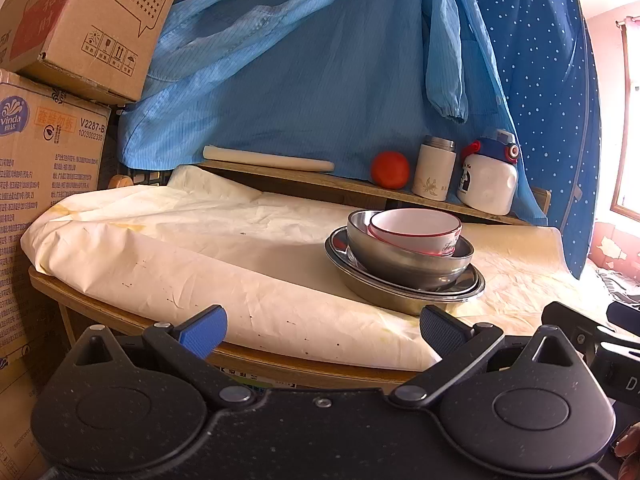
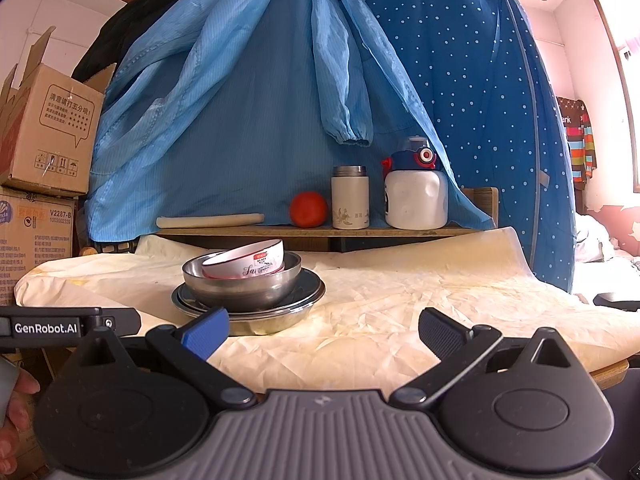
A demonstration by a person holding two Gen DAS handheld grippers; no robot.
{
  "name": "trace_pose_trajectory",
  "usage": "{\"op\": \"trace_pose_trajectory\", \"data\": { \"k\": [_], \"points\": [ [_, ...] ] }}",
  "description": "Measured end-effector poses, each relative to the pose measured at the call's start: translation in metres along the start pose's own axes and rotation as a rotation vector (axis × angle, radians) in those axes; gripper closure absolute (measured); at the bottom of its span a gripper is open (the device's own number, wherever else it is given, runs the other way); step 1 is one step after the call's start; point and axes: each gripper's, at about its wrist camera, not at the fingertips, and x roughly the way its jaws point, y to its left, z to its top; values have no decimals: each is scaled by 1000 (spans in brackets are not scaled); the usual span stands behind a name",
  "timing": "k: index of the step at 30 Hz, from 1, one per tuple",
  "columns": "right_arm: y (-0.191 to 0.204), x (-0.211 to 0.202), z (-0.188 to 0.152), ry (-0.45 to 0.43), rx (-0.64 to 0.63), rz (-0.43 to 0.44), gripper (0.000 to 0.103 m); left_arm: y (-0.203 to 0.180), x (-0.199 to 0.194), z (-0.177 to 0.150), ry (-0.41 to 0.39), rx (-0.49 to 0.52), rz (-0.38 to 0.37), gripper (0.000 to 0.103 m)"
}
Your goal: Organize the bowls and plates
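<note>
A white bowl with a red rim (image 1: 416, 232) (image 2: 250, 262) sits tilted inside a steel bowl (image 1: 404, 264) (image 2: 244, 290). That steel bowl rests on stacked steel plates (image 1: 400, 292) (image 2: 280, 314) on the paper-covered table (image 1: 200, 248) (image 2: 400, 300). My left gripper (image 1: 322, 330) is open near the table's front edge, with the stack ahead to its right. My right gripper (image 2: 322, 332) is open too, and the stack lies just beyond its left finger. Neither gripper holds anything.
On a low wooden shelf (image 2: 320, 232) behind the table stand an orange fruit (image 1: 390, 169) (image 2: 308, 209), a white flask (image 1: 434, 168) (image 2: 350, 197), a white bottle with a blue cap (image 1: 490, 174) (image 2: 416, 188) and a paper roll (image 1: 268, 159). Cardboard boxes (image 1: 52, 152) are stacked at the left. Blue garments (image 1: 320, 60) hang behind.
</note>
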Motion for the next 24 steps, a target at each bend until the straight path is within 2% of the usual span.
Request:
{"op": "trace_pose_trajectory", "data": {
  "k": [24],
  "points": [
    [0, 0, 2, -1, -7, 4, 0, 0, 0, 0, 0, 1, -1, 1]
  ]
}}
